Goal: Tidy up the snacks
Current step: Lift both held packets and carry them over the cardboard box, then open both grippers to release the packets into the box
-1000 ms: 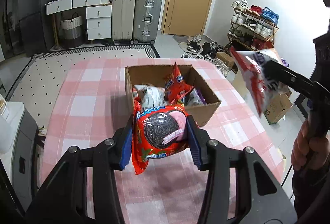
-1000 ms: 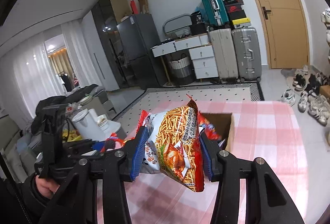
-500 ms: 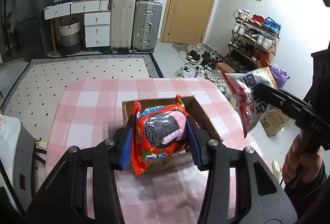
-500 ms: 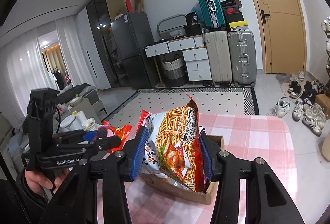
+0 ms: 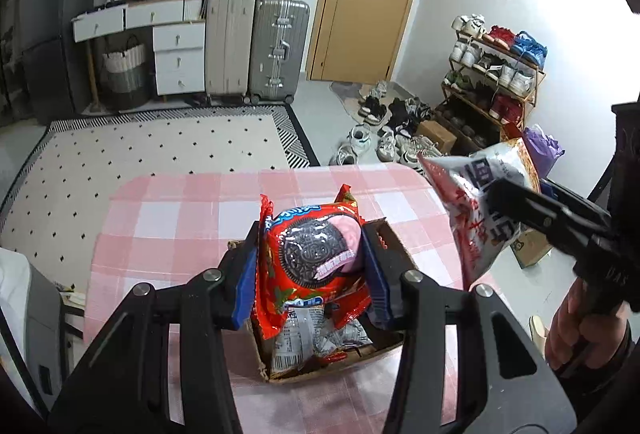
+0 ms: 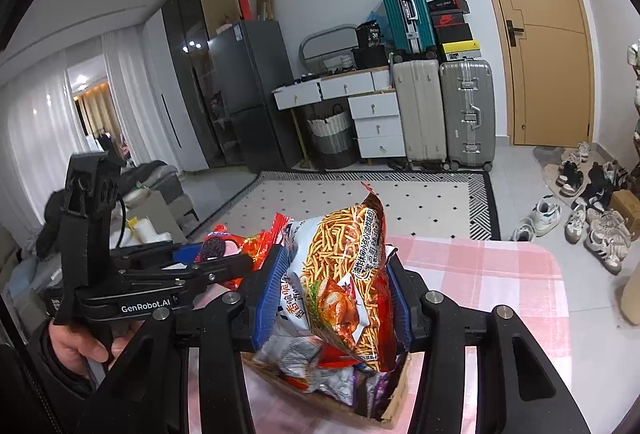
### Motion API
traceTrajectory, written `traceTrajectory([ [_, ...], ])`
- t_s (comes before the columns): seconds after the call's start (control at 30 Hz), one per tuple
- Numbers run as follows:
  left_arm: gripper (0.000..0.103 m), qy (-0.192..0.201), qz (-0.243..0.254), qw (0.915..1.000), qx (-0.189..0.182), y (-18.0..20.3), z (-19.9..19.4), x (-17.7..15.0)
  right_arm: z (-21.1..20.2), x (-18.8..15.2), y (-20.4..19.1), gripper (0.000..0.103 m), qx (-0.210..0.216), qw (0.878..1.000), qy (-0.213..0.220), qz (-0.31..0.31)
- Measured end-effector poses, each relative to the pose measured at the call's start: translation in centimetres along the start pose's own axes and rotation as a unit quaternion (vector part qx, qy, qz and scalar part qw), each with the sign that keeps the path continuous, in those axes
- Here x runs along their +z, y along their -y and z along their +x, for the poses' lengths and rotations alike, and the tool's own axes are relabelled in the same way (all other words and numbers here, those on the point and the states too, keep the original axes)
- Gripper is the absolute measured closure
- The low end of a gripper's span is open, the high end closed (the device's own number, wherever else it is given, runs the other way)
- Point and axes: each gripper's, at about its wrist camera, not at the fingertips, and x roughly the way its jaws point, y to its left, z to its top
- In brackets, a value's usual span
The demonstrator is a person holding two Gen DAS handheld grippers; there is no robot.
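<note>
**Both packets lifted above the box**

Both grippers have drawn back from the cardboard box [image 5: 384, 234], now low in each view. Left gripper [image 5: 310, 270] clamps a red cookie packet [image 5: 308, 262], long axis upright. Right gripper [image 6: 334, 294] clamps a noodle-stick snack bag [image 6: 344, 274], upright, top corner tilted leftward, above the pink checked tablecloth [image 6: 480, 274].

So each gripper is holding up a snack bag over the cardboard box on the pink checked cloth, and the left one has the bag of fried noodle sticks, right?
Not quite. The left gripper holds the red sandwich-cookie pack, as the left wrist view shows. The noodle-stick bag is in the right gripper. The rest holds: both are held up over the cardboard box on the pink checked cloth.
</note>
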Motion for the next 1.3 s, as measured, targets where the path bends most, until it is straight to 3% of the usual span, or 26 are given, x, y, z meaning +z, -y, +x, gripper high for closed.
traceTrajectory([
  [0.7,0.059,-0.045,-0.010,0.9989,-0.006,-2.0,11.6,-0.8,6.9,-5.1,2.8,0.055,-0.007,0.998,-0.060,0.012],
  [0.83,0.054,-0.053,-0.023,0.9983,0.008,-2.8,13.6,-0.9,8.3,-6.3,2.6,0.053,-0.010,0.997,-0.071,0.009],
  [0.97,0.046,-0.054,-0.025,0.9982,0.003,-3.3,13.5,-1.5,9.3,-6.9,2.2,0.046,-0.020,0.997,-0.081,-0.002],
  [1.03,0.045,-0.051,-0.022,0.9984,0.006,-3.4,12.9,-1.8,8.7,-6.9,2.1,0.038,-0.026,0.997,-0.067,-0.003],
  [1.2,0.042,-0.044,-0.023,0.9987,0.006,-3.4,11.1,-2.5,6.0,-6.0,2.4,0.037,-0.028,0.999,-0.032,0.004],
  [1.3,0.040,-0.037,-0.023,0.9990,0.008,-3.2,9.7,-3.0,4.4,-5.6,2.4,0.030,-0.030,0.999,-0.019,0.002],
])
